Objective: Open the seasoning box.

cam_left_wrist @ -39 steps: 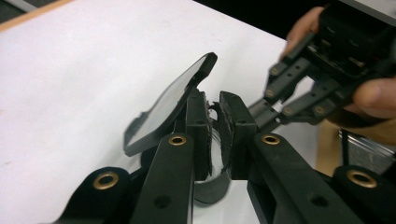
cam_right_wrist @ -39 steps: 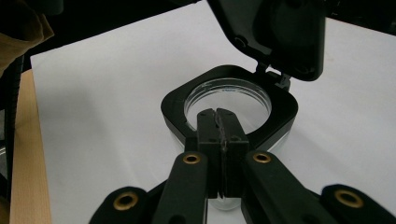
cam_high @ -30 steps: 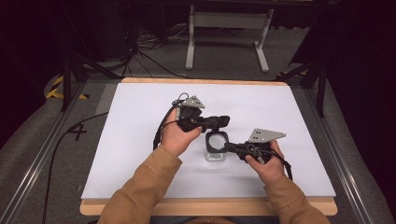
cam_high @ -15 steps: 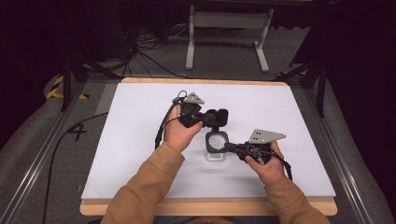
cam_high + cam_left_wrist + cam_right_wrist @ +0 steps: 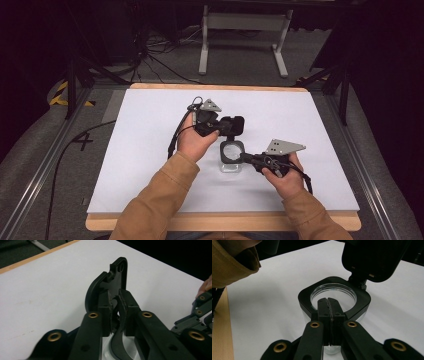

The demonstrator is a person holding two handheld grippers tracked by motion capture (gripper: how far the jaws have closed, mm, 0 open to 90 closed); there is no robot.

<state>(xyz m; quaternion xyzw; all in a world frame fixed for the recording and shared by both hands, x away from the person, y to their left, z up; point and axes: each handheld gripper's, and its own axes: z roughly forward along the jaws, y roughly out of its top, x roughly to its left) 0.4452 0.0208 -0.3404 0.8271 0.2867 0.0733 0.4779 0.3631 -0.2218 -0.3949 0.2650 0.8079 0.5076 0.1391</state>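
Clear jar (image 5: pixel 231 159) upright mid-table (image 5: pixel 150 130), black collar (image 5: pixel 362 298) round its mouth, hinged lid (image 5: pixel 233 125) swung up and open at the far side. Right gripper (image 5: pixel 328 300) pinched shut on the near rim of the collar, pads pressed together over the edge. Left gripper (image 5: pixel 115 296) straddling the raised lid, jaws just eased a little wider, pads close beside the lid's edge; firm contact impossible to tell.

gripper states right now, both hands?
Left gripper: jaws just opening, the flip lid between its pads.
Right gripper: shut on the container's black rim.
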